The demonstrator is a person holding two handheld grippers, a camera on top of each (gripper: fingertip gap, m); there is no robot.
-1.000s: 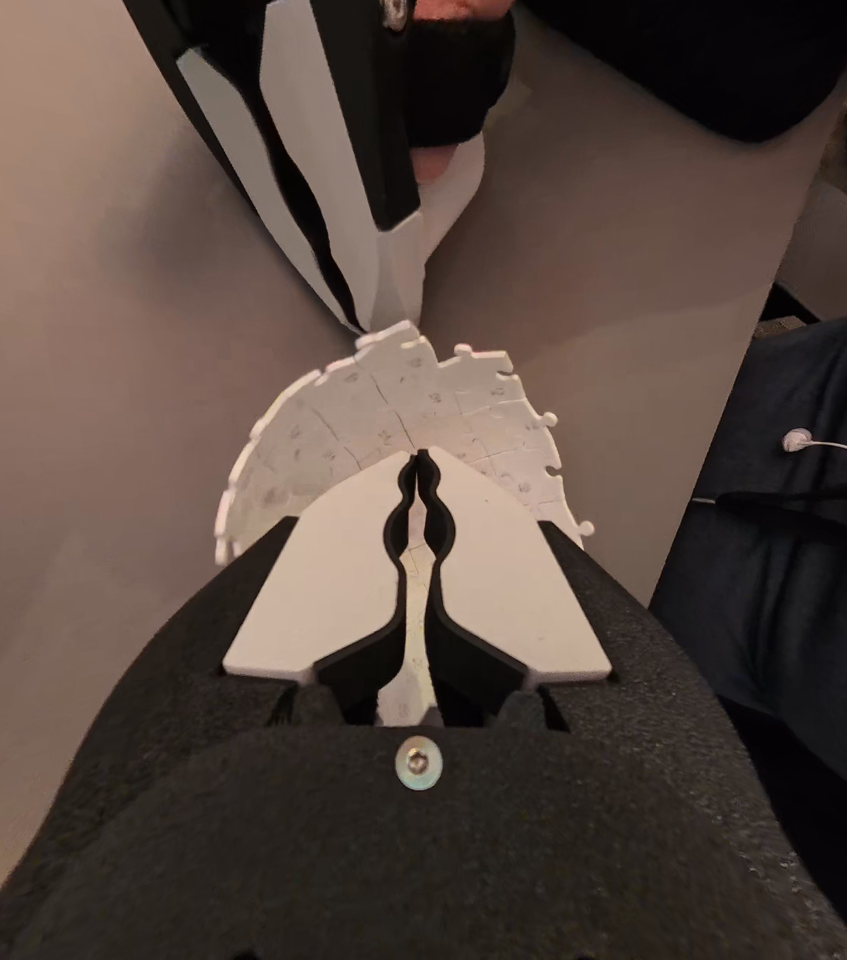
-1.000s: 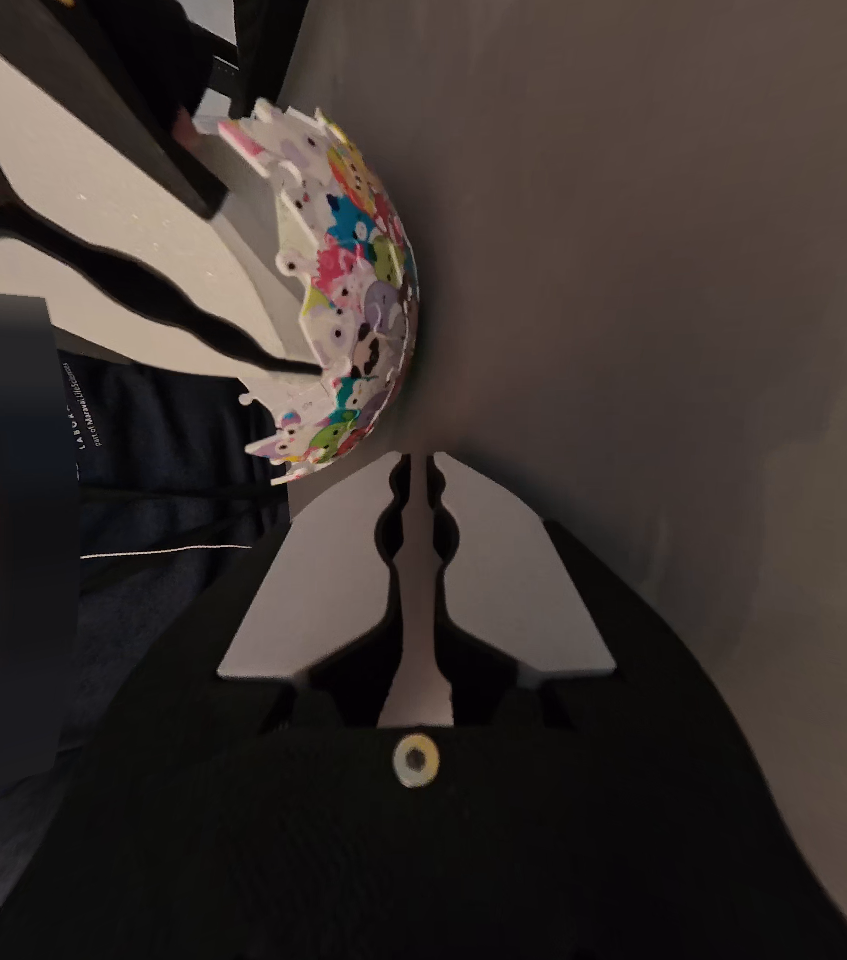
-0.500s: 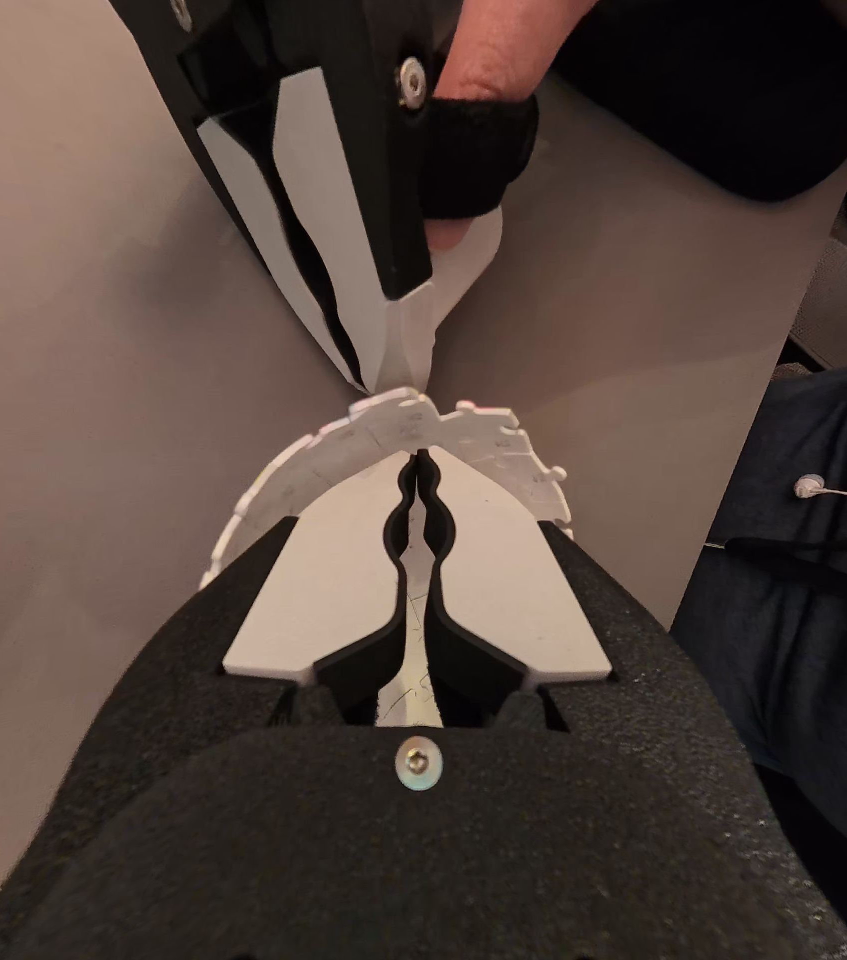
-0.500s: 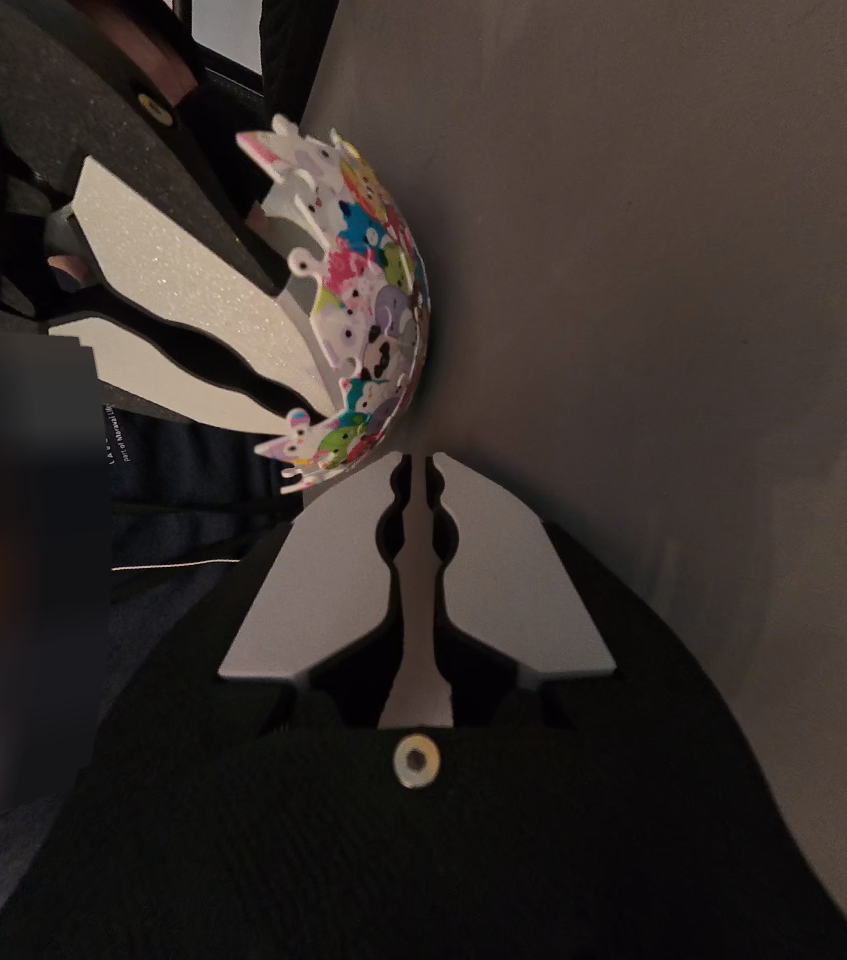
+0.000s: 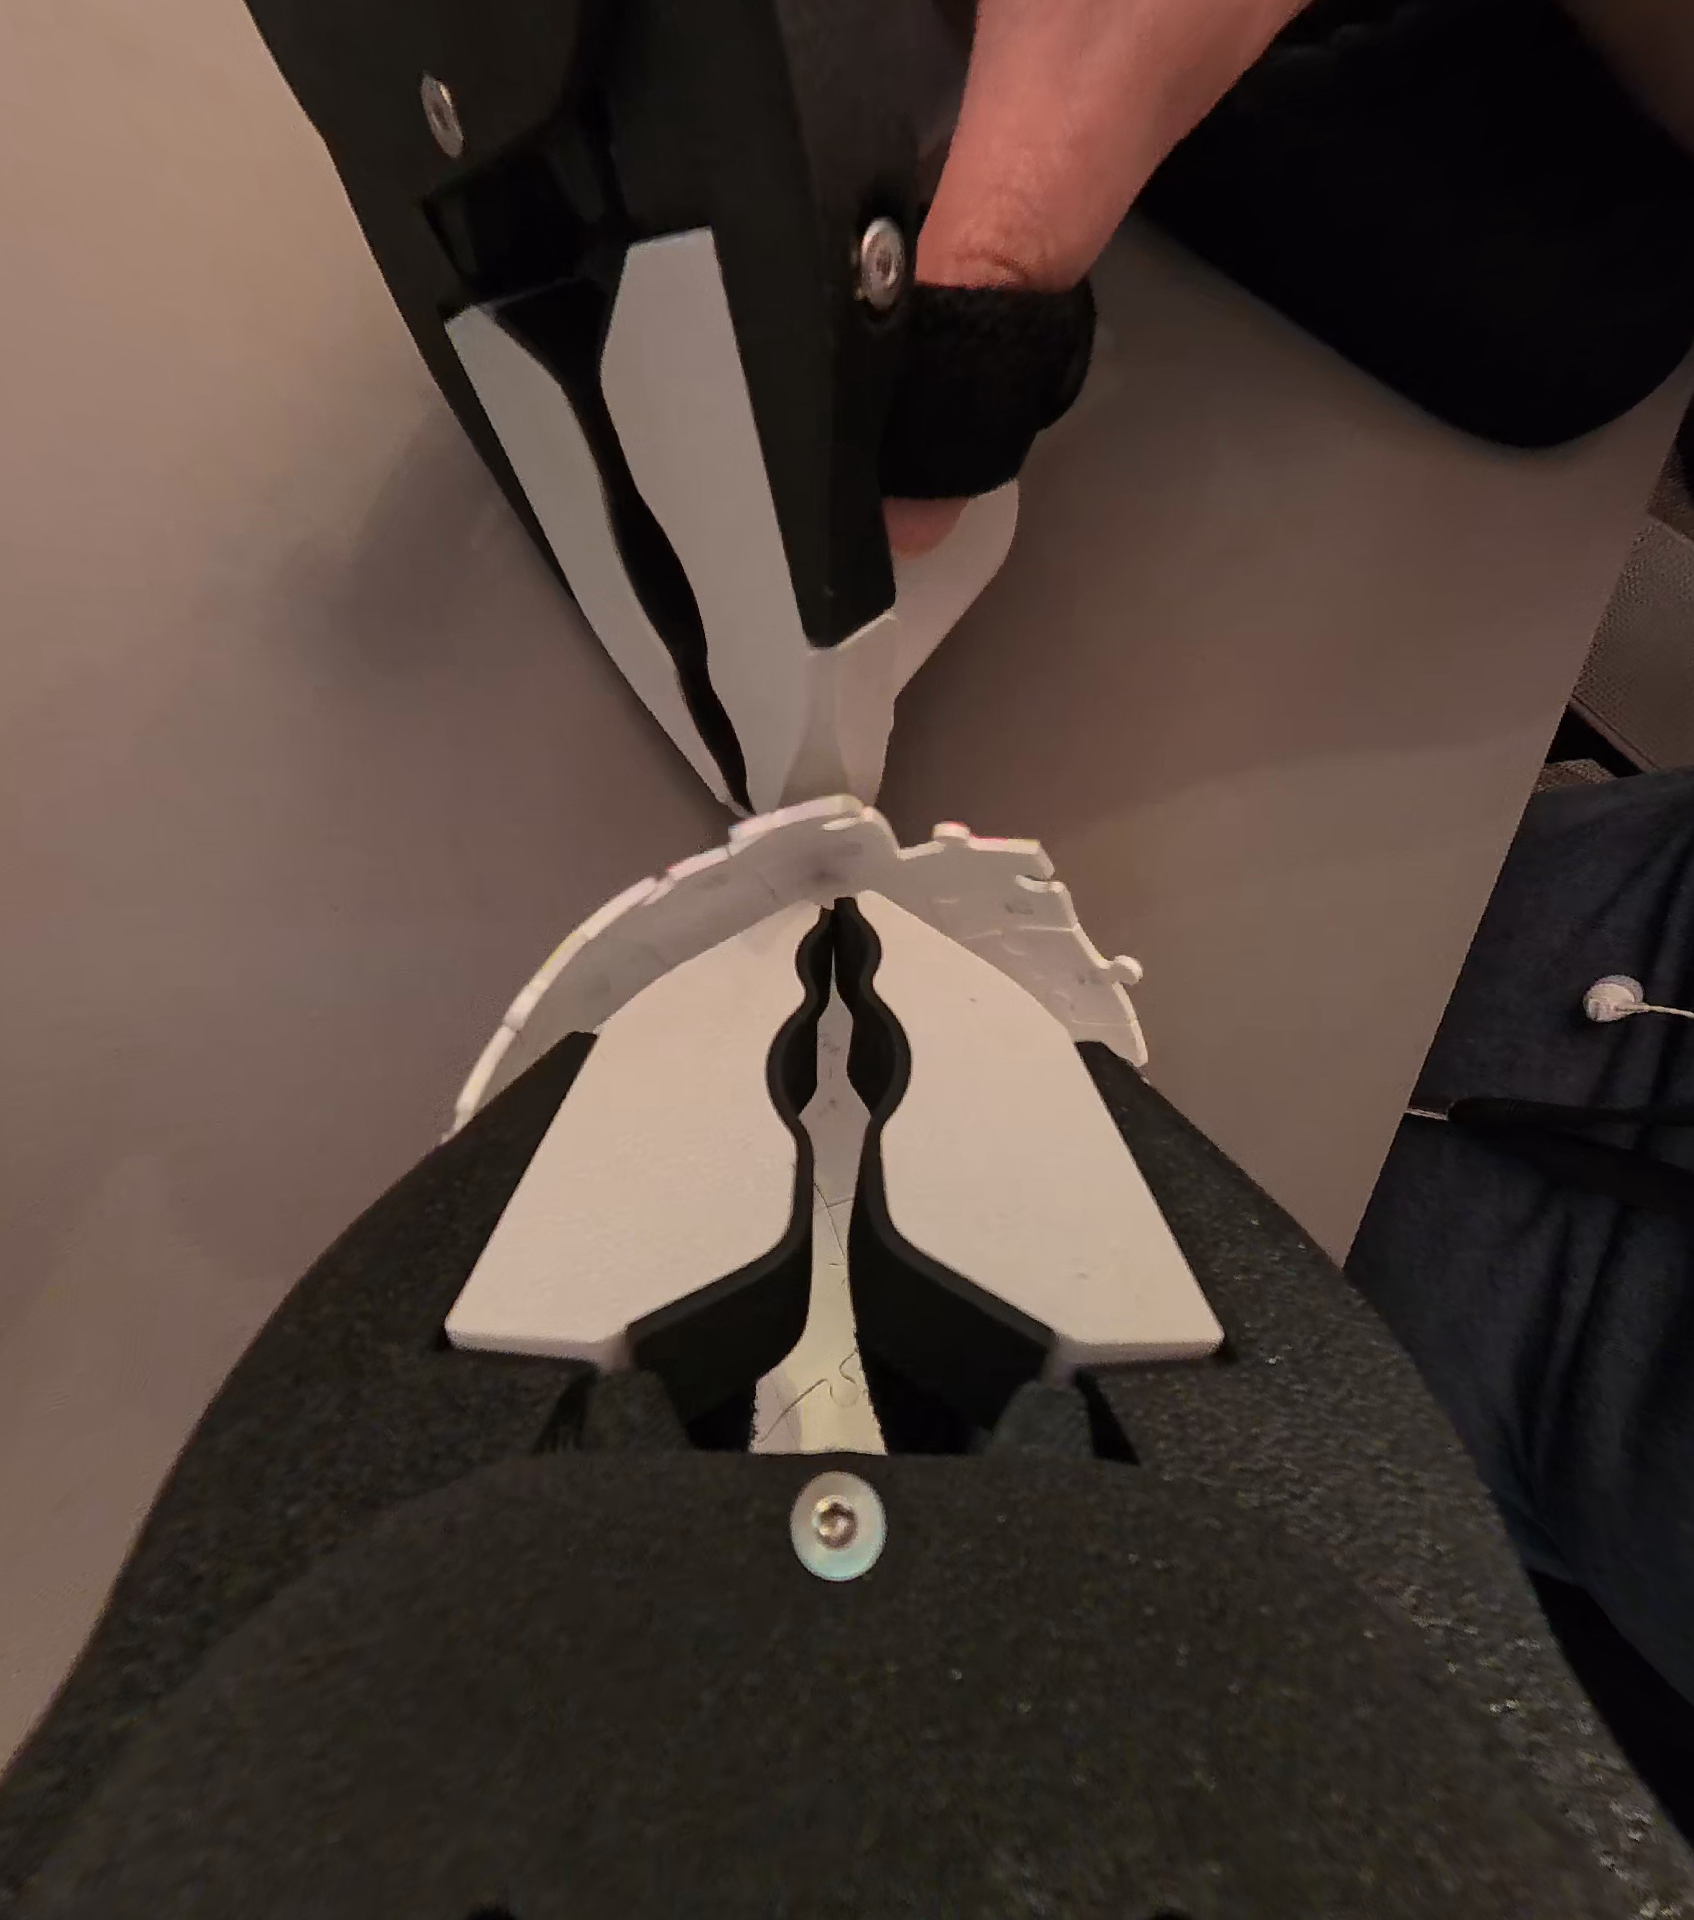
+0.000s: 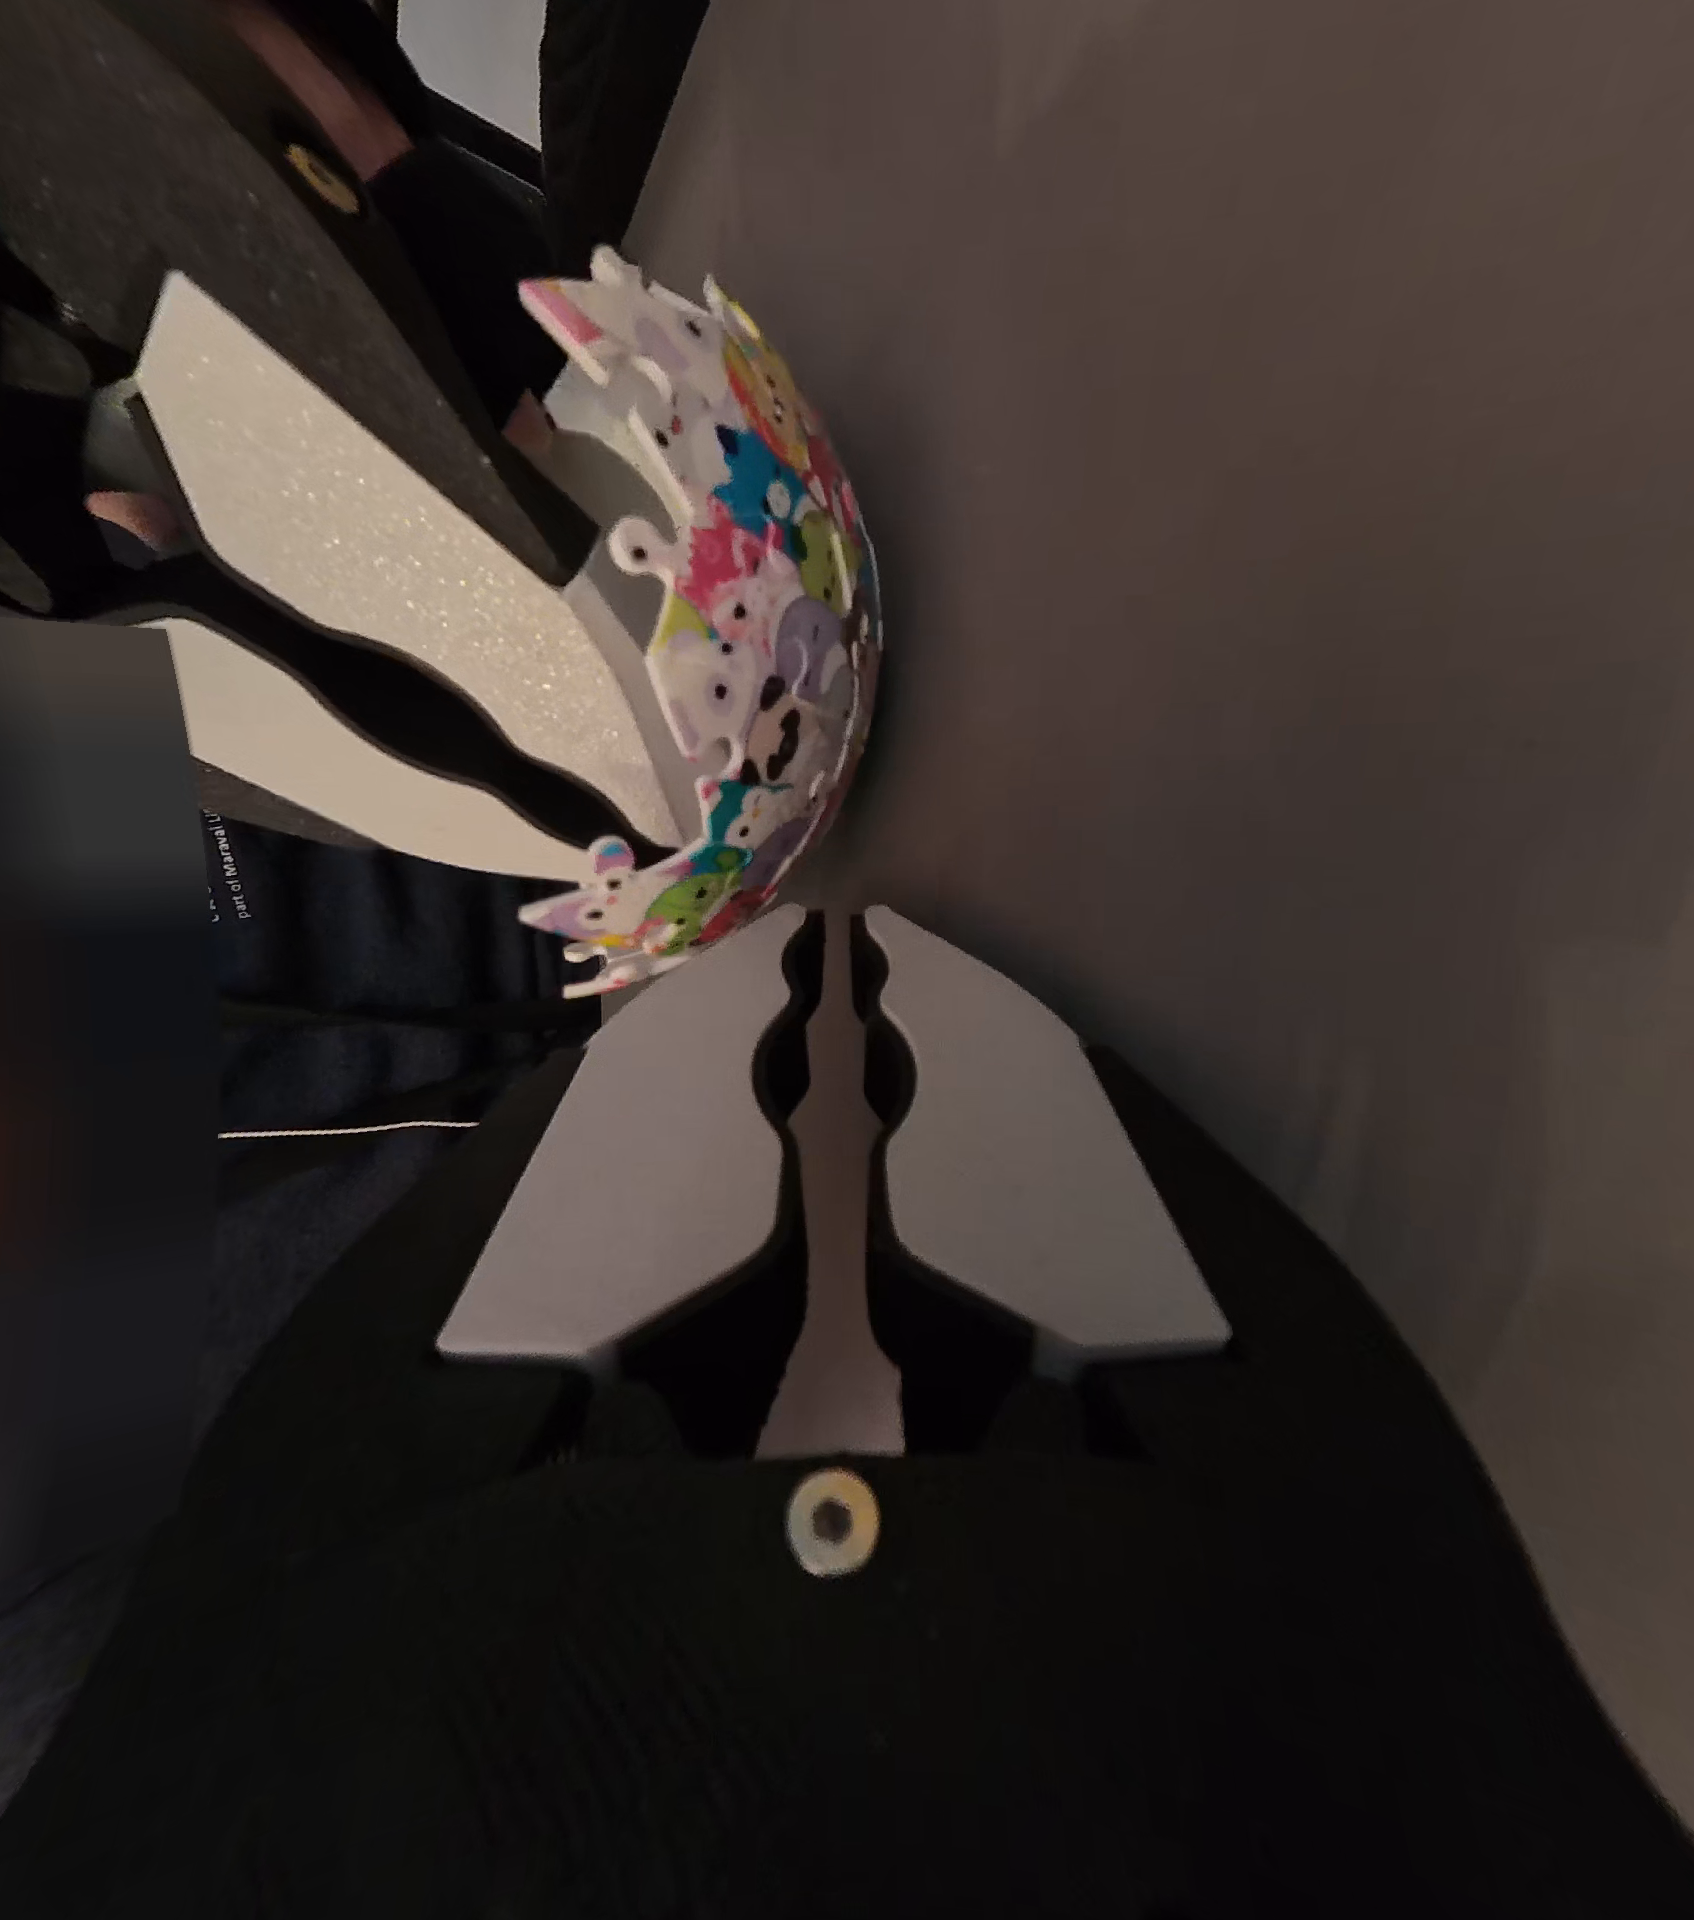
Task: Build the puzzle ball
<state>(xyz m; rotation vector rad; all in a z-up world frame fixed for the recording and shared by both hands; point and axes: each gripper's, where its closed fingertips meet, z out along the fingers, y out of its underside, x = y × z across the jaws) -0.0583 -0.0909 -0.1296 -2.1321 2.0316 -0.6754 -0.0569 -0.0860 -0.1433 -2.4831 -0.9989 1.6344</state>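
Step in hand: joining a loose piece to the half-built puzzle ball shell [image 5: 988,904], judged from tip placement.
Left gripper [image 5: 838,906]: clenched on the shell wall, above the grey table [image 5: 147,623].
Right gripper [image 6: 835,914]: nearly closed at the shell's rim; whether it grips a piece, cannot tell.
Next move: likely pressing tabs home squarely.
Writing: small print on dark clothing [image 6: 323,935]; faint marks inside the shell, not transcribed.

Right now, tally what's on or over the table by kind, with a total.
Grippers: 2 (left gripper, right gripper)
Puzzle ball shell, half built, coloured outside, white inside: 1 (puzzle shell)
Grey table: 1 (table)
Total: 4
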